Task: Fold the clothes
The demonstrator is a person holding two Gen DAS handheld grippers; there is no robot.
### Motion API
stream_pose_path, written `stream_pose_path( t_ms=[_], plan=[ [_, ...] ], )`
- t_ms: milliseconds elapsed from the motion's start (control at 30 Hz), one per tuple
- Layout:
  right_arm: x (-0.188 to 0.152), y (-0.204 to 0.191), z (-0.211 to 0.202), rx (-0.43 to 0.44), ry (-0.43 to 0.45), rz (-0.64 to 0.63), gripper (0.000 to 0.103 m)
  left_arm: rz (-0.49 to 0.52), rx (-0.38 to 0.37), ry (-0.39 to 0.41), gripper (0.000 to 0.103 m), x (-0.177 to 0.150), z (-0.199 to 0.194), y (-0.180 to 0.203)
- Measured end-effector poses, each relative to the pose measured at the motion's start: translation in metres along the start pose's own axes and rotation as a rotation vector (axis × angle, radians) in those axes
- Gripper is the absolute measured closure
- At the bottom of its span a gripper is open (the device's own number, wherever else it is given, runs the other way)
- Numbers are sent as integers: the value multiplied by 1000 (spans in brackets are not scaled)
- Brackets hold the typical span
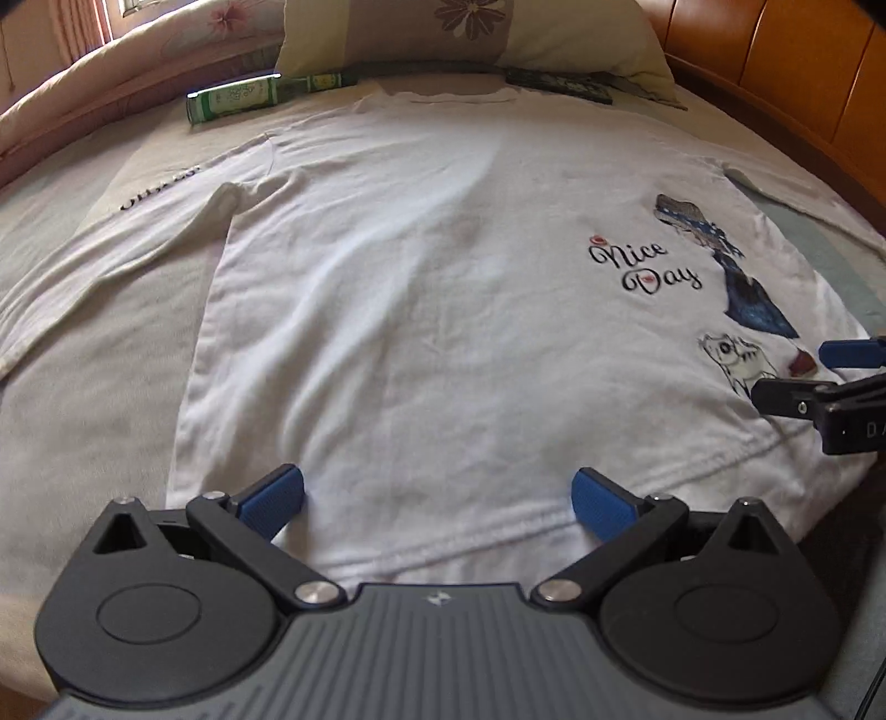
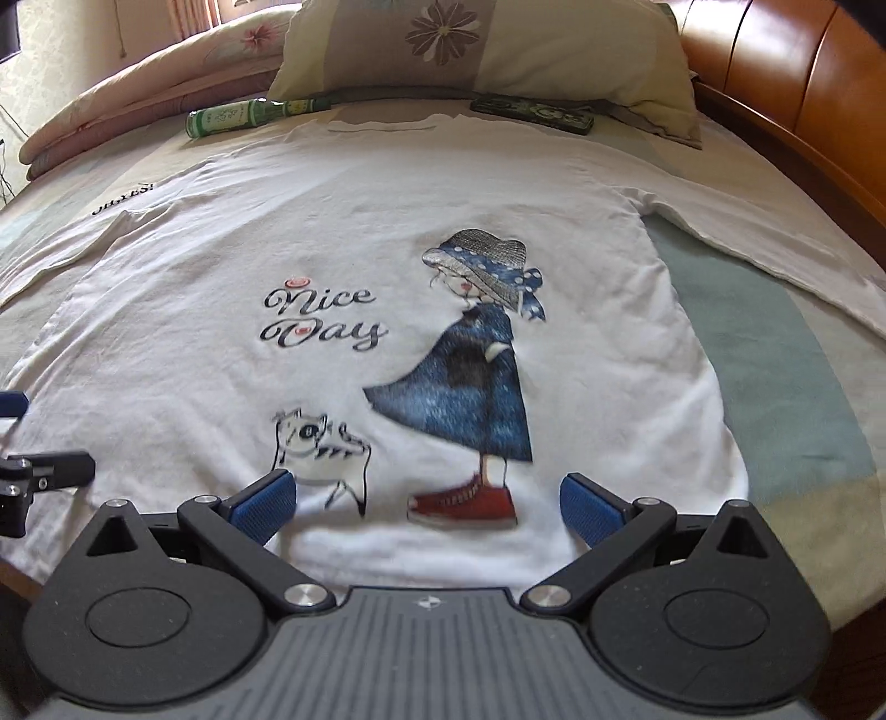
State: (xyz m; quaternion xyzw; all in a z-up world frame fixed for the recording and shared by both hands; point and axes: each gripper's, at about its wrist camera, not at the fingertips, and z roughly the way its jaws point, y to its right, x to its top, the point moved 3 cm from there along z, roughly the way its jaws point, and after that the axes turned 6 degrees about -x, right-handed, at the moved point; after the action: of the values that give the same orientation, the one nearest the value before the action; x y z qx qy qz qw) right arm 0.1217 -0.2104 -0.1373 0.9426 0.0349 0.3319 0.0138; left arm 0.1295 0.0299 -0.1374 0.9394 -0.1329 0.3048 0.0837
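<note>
A white long-sleeved shirt (image 1: 421, 288) (image 2: 232, 232) lies flat and face up on the bed, collar far, hem near. Its print shows "Nice Day", a girl in a blue dress and a small cat. My left gripper (image 1: 437, 501) hovers open over the hem on the shirt's left half, nothing between its blue pads (image 1: 274, 501). My right gripper (image 2: 426, 507) stands open over the hem on the right half, above the printed red shoe. Each gripper shows at the edge of the other's view: the right gripper (image 1: 803, 376), the left gripper (image 2: 22, 443). Both sleeves spread outward.
A green bottle (image 1: 238, 99) (image 2: 238, 117) lies beyond the left shoulder, a dark patterned flat object (image 1: 559, 84) (image 2: 534, 113) beyond the right. A flowered pillow (image 2: 476, 50) and a folded quilt (image 2: 155, 61) sit at the head. A wooden bed frame (image 2: 797, 105) runs along the right.
</note>
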Motion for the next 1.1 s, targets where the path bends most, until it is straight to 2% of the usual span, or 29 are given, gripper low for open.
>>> stream_pose_path(
  t_ms=[67, 133, 300, 367, 433, 533, 633, 733, 800, 933, 1000, 1100],
  plan=[
    [-15, 1, -11, 1, 47, -29, 0, 15, -7, -21, 1, -5, -6, 2],
    [-27, 2, -18, 8, 104, -56, 0, 12, -47, 16, 1, 4, -12, 3],
    [-14, 8, -17, -1, 154, -21, 0, 22, -140, 150, 1, 67, 4, 1],
    [-6, 10, -16, -5, 169, -1, 0, -8, -137, 161, 1, 94, 25, -4],
    [2, 13, -15, -10, 183, 19, 0, -42, -165, 134, 1, 113, 50, -11],
    [13, 16, -14, -17, 204, 50, 0, -49, -192, 105, 1, 116, 83, -18],
    [24, 20, -13, -24, 226, 81, 0, 45, -168, 144, 1, 110, 89, -12],
    [36, 24, -11, -31, 247, 111, 0, 16, -238, 168, 1, 123, 79, -17],
    [58, 27, 5, -31, 254, 126, 0, -16, -262, 160, 1, 125, 79, -23],
    [96, 38, 62, 2, 191, 164, 0, -3, -190, 124, 1, 117, 83, -27],
    [99, 49, 85, -20, 139, 162, 0, 20, -179, 123, 1, 115, 81, -26],
    [90, 71, 86, -101, 127, 134, 0, 34, -184, 130, 1, 114, 79, -23]
  ],
)
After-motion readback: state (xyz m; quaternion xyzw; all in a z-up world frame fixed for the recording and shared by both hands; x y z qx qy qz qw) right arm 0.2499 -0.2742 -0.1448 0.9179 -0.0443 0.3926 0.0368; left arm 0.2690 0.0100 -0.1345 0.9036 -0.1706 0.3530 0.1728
